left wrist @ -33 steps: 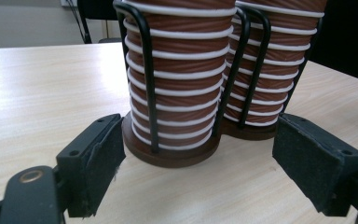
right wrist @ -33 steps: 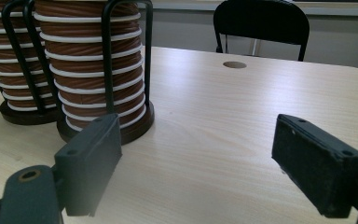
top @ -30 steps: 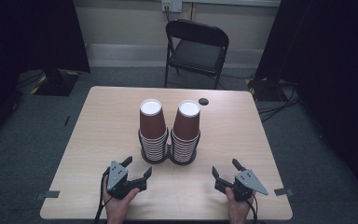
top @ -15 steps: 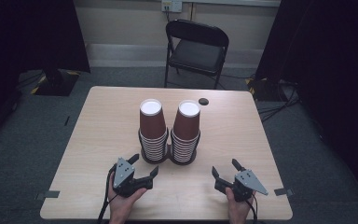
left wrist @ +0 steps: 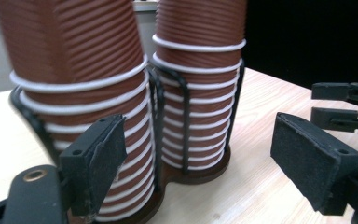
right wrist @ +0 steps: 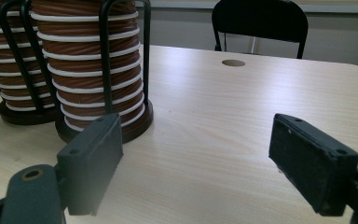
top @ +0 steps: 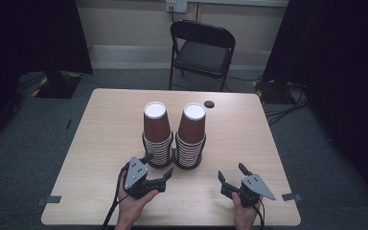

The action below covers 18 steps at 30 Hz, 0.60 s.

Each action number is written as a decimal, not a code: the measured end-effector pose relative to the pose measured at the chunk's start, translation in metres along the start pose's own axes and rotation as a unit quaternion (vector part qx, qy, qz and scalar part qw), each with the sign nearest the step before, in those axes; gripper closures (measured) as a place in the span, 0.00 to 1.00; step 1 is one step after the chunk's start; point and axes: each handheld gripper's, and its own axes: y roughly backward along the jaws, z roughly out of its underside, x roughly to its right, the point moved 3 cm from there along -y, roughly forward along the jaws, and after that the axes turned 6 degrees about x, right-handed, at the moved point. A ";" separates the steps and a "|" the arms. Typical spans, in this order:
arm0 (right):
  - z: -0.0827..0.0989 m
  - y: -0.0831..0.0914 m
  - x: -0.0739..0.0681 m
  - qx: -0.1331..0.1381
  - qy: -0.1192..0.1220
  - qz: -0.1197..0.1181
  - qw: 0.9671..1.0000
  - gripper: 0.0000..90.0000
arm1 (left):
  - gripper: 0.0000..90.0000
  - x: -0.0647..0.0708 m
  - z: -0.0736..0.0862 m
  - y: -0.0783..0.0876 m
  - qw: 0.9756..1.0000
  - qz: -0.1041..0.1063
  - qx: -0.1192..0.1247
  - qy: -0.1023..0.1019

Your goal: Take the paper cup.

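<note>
Two tall stacks of brown ribbed paper cups with white rims, the left stack (top: 156, 129) and the right stack (top: 191, 132), stand in a black wire holder (top: 172, 159) at the middle of the wooden table (top: 110, 120). My left gripper (top: 159, 164) hovers just in front of the left stack (left wrist: 84, 93), open. Its jaws have just been closing, with nothing between the pads. My right gripper (top: 231, 171) rests near the front right edge, open and empty, well apart from the holder (right wrist: 106, 56). It is in the left gripper view too, as the far gripper (left wrist: 345, 107).
A black folding chair (top: 202, 48) stands behind the table. A small dark round disc (top: 209, 104) lies near the table's far edge. Cables trail over the floor at the right (top: 287, 110). Bare tabletop lies on both sides of the holder.
My left gripper has risen and moved forward and right, toward the base of the left cup stack. The right gripper has stayed still.
</note>
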 end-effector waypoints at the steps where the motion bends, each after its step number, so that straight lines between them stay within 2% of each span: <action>1: 0.000 0.000 0.000 0.000 0.000 0.001 1.000 0.18 | 0.20 0.001 -0.002 -0.001 1.000 0.004 0.000 0.000; 2: 0.000 0.000 0.000 0.000 -0.001 0.001 1.000 0.18 | 0.20 0.004 -0.008 -0.004 1.000 0.007 0.004 -0.003; 8: 0.000 0.000 0.000 0.000 0.000 -0.001 1.000 0.18 | 0.20 0.008 -0.017 -0.009 1.000 0.011 0.009 -0.012; 18: 0.000 0.000 -0.001 -0.004 0.002 0.000 1.000 0.19 | 0.21 0.011 -0.033 -0.016 1.000 0.019 0.021 -0.007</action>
